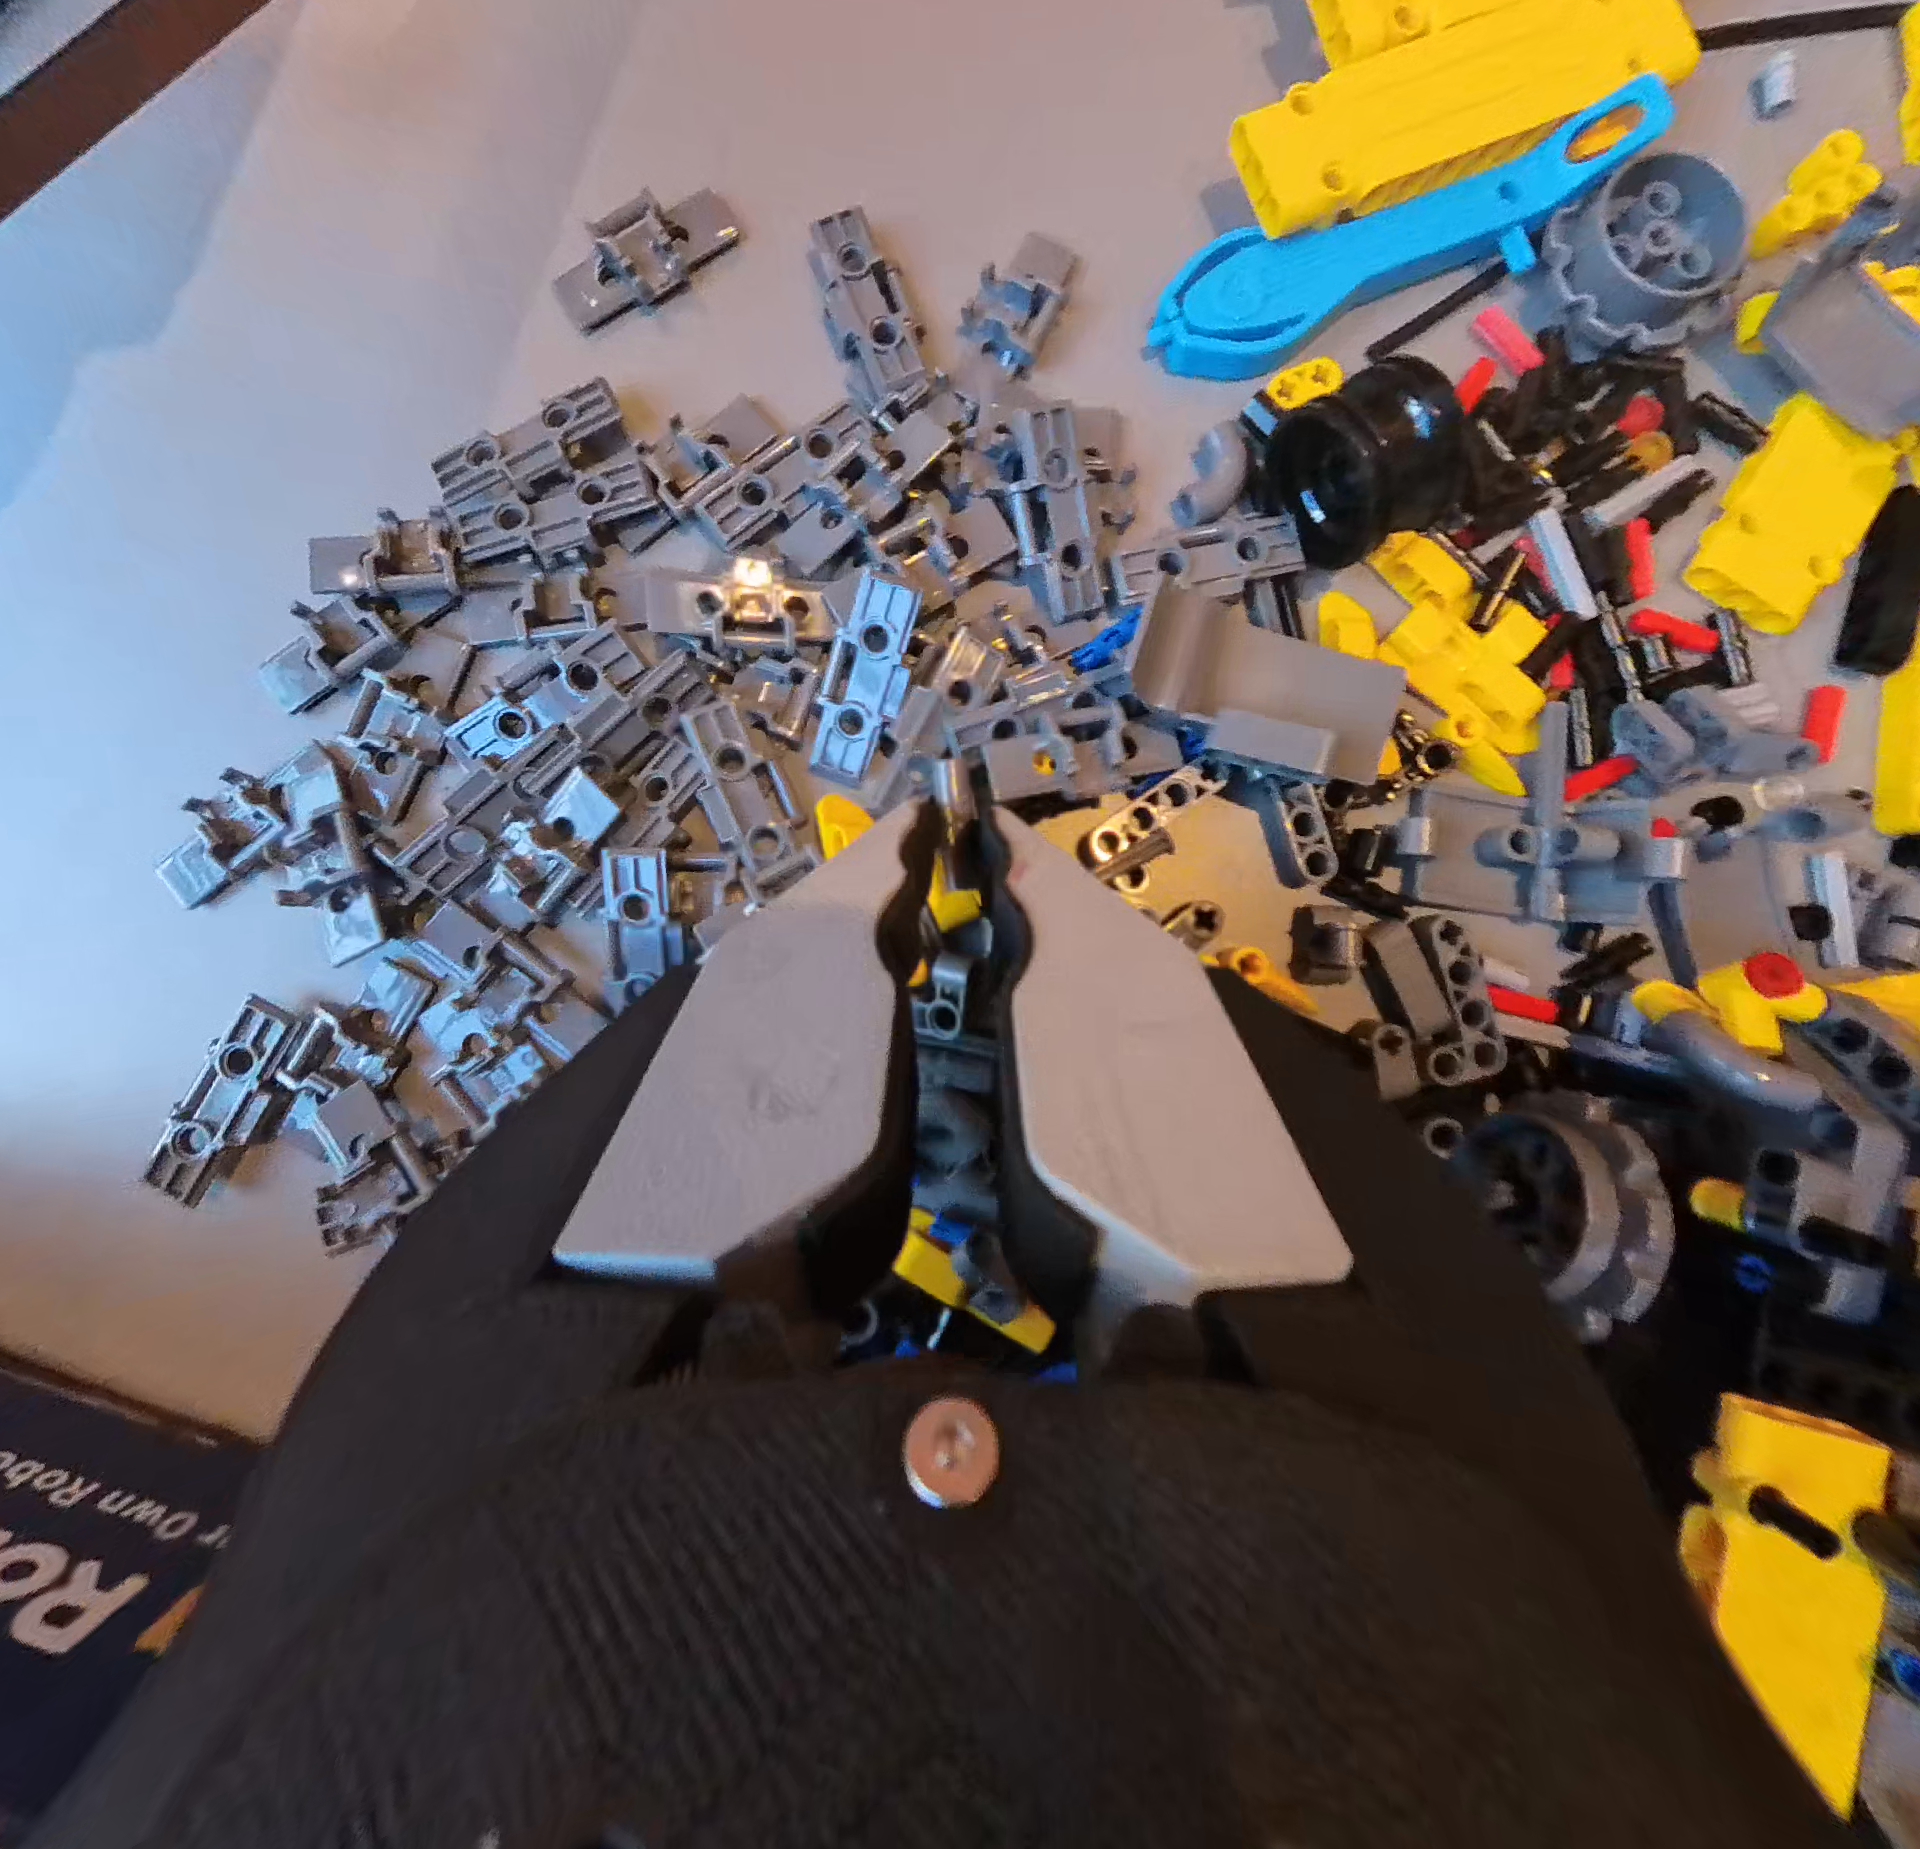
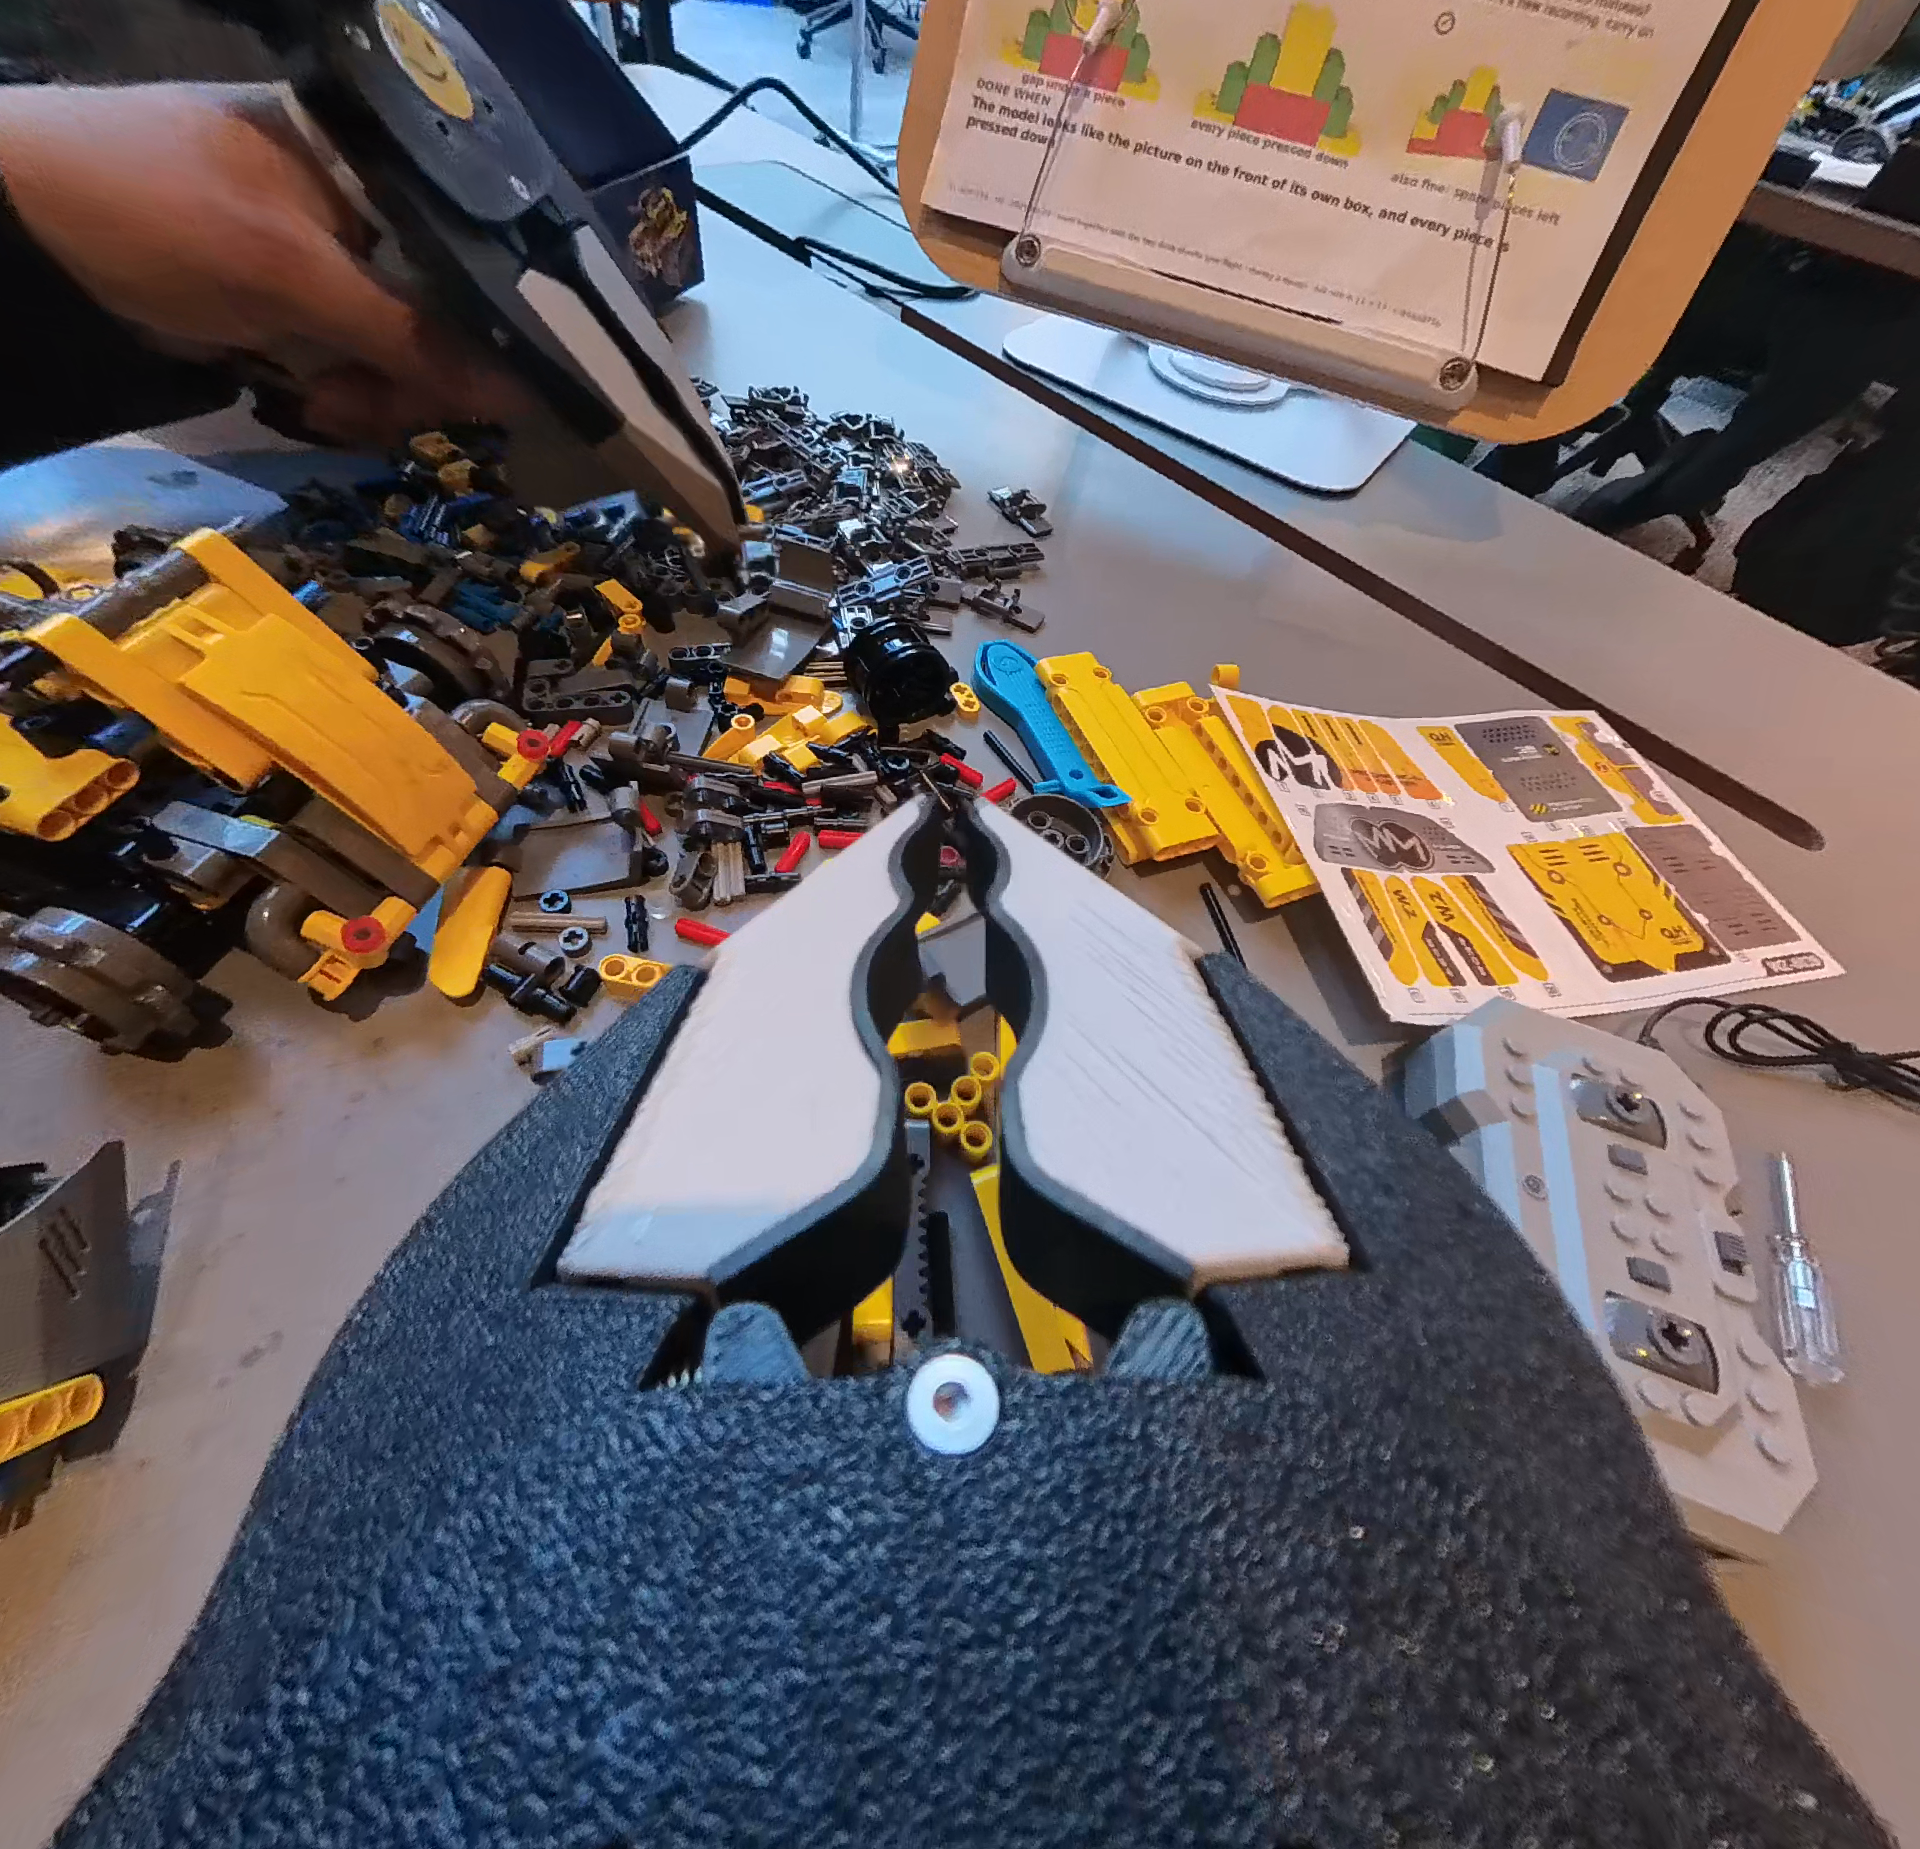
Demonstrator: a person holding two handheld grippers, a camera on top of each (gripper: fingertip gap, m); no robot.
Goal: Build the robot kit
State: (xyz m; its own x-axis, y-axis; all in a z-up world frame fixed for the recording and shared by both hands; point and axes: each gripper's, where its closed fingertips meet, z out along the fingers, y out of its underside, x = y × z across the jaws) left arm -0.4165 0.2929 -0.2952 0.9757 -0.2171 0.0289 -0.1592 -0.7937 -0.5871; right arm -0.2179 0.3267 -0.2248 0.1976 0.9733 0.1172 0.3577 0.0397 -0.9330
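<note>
Grey tabletop (image 2: 1195, 573) w/ building-toy parts all over it, office room behind.

Right gripper (image 2: 951, 812): hovers low over the near part of the tabletop, fingers nearly together, only a slim gap at the tips; can't tell if anything is pinched. Under it lie yellow beams & a toothed bar. Just beside its right: grey controller-like block (image 2: 1621, 1269) near the front edge, w/ a small clear-handled screwdriver (image 2: 1803, 1280) next to it. Left of it: half-built yellow & black vehicle model (image 2: 239, 719). Just past the tips: scatter of red, black & grey pins (image 2: 790, 791), then a black wheel hub (image 2: 899, 672), blue separator tool (image 2: 1039, 724) touching long yellow panels (image 2: 1174, 760), & a sticker sheet (image 2: 1507, 843) toward the right edge.

Left gripper (image 1: 951, 812) (image 2: 743, 547): held by a hand (image 2: 208, 251), tilted down into the mid-table pile. Fingers closed on a small light-grey pin (image 1: 948, 783), pinched at the very tips, just above the heap. Beyond & left of it: big cluster of dark grey track links (image 1: 582, 656), a few strays farther out. To its right: grey curved panel (image 1: 1268, 687).

Far edge: paper sheet on a wooden-framed stand (image 2: 1351, 137) w/ a silver base, dark box (image 2: 623, 137) near the far left.
</note>
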